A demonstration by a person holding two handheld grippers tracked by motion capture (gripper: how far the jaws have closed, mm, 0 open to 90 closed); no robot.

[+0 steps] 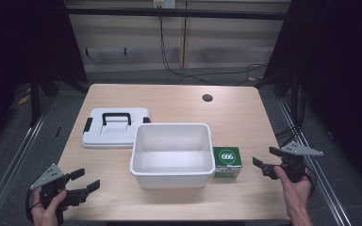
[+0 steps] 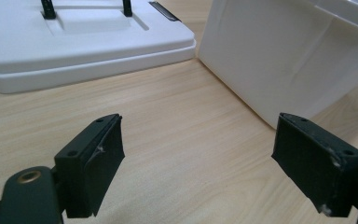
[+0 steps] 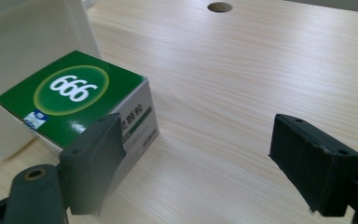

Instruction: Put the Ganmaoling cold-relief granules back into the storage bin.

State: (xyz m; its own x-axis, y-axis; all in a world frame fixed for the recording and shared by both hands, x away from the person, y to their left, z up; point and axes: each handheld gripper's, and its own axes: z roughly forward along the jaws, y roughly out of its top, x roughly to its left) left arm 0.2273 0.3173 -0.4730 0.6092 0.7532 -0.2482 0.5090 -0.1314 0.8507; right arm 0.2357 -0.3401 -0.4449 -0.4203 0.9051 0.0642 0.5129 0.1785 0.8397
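Note:
A white plastic bin stands open in the middle of the wooden table; its outer wall rises ahead of the left jaws. Its white lid with black handle and clips lies flat to the bin's left, also seen as the lid. A green and white box marked "666" sits against the bin's right side, close before the right jaws as the box. My left gripper is open at the front left corner. My right gripper is open just right of the box. Both hold nothing.
A round cable hole sits in the table's far right part, also visible as the hole. Dark frame posts and black curtains flank the table. Cables run along the floor behind it.

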